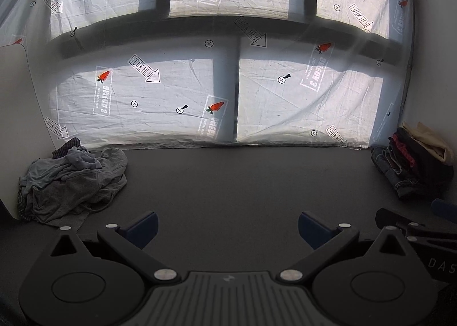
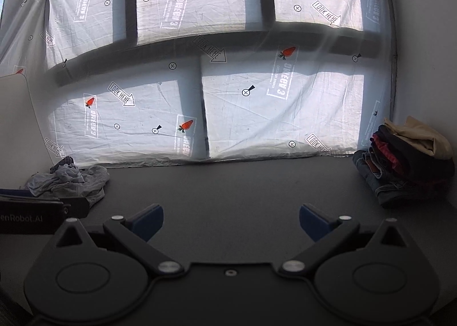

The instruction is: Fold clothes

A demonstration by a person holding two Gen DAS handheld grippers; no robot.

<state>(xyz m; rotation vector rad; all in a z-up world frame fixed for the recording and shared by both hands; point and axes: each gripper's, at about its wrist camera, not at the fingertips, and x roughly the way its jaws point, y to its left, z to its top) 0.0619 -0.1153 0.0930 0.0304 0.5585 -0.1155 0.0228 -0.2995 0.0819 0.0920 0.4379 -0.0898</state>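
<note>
Left gripper (image 1: 227, 226) and right gripper (image 2: 231, 220) both spread wide, empty, over bare dark table (image 1: 242, 183). Crumpled pile (image 1: 74, 180) at left edge, folded stack (image 1: 411, 166) at right edge.

Matt dark table (image 1: 228, 183), crumpled cloth pile (image 1: 74, 180)

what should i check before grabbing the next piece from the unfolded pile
1. Left claw open, nothing in it: ok.
2. Right claw open, nothing in it: ok.
3. Dark table bare between the claws for folding: ok.
4. Crumpled grey clothes pile at the table's left, nearer the left claw: ok.
5. Folded stack at the right, out of the way: ok.
6. Which garment lifts free alone: cannot tell.
</note>
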